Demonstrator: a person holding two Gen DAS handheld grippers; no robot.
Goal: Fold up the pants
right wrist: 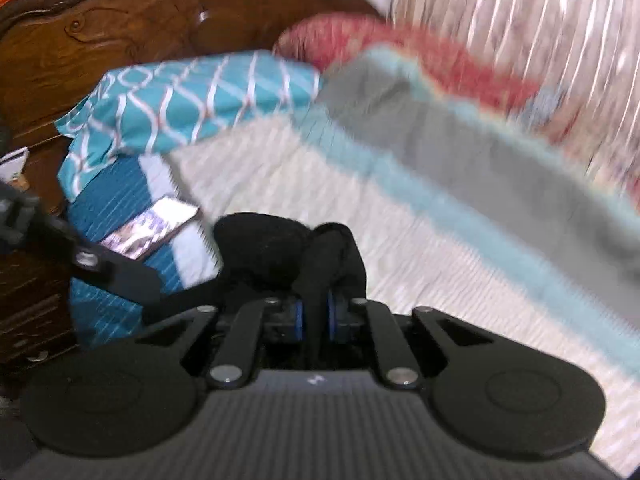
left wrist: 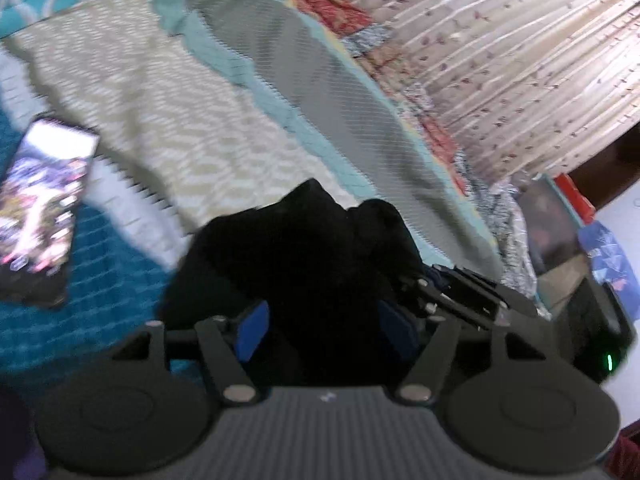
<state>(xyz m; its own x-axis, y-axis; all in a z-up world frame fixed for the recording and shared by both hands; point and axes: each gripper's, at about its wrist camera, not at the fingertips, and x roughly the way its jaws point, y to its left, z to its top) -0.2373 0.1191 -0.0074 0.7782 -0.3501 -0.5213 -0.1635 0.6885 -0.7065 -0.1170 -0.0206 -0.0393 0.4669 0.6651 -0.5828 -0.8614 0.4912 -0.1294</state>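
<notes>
Black pants (right wrist: 280, 248) bunched on the bed (right wrist: 320, 184), no clear long axis.
Right gripper (right wrist: 316, 316) clenched a fold rising toward 12 o'clock; left gripper (left wrist: 320, 320) stood released around the bundle.

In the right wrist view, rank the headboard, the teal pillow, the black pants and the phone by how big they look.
1. Wooden headboard, cut off at the frame's edge.
2. Teal pillow.
3. Black pants, partly hidden by the right gripper, which is shut on them; nearness to the camera makes them look bigger, so their rank against the pillow is unsure.
4. Phone, clearly smallest.
</notes>
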